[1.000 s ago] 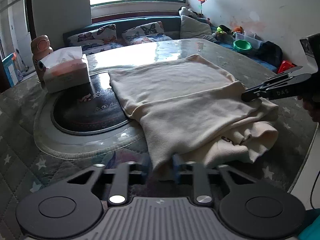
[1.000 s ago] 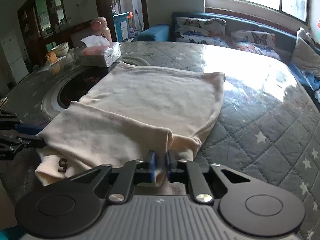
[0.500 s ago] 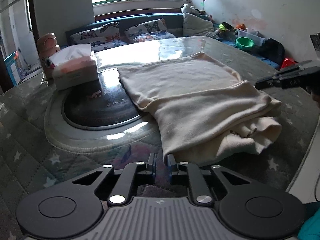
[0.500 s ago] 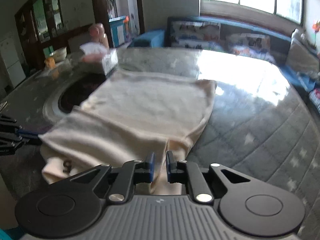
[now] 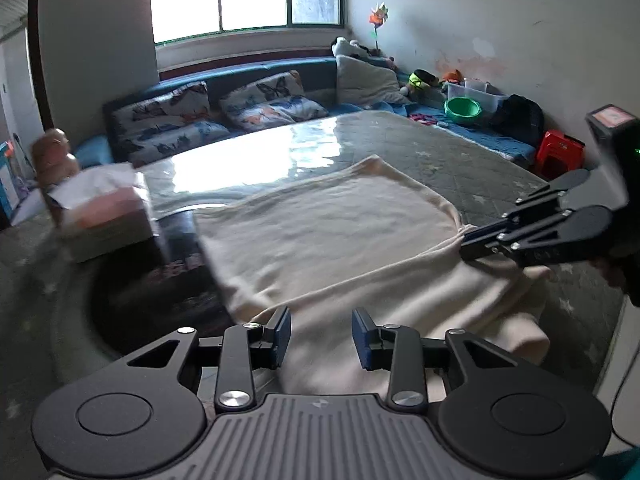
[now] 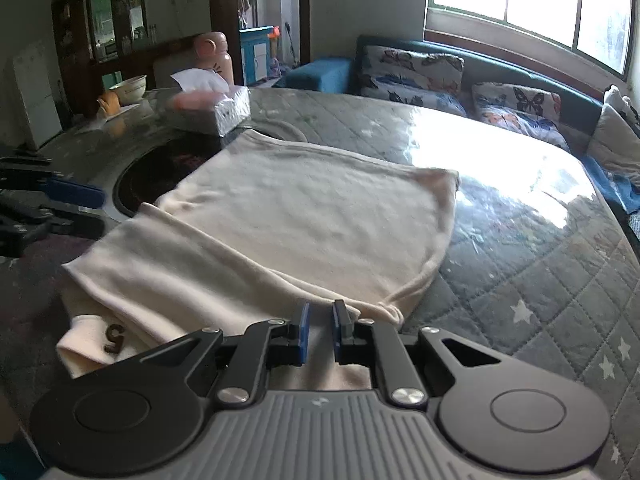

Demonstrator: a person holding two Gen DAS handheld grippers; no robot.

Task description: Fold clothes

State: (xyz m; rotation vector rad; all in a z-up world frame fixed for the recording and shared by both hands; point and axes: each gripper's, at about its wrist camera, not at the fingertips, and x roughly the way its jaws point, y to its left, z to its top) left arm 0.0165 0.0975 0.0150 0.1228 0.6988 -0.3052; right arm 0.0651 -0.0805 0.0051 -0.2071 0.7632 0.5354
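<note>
A cream garment (image 5: 340, 240) lies spread on the quilted table (image 6: 520, 264), its near part already doubled over into a thick band along the near edge, with a dark "5" showing on the lower layer in the right wrist view; the left gripper (image 5: 320, 336) hovers over the near-left end of that band with its jaws wide apart, holding nothing; the right gripper (image 6: 320, 332) sits at the near-right end, jaws a narrow gap apart with cloth lying in or under the gap, though I cannot tell if it truly pinches; the fabric looks soft, light and limp, likely to sag and slide on the glossy cover, so I would take it by the 2 ends of the folded edge, catching both layers; a tissue box (image 6: 216, 108) stands far left, near the cloth's far corner.
</note>
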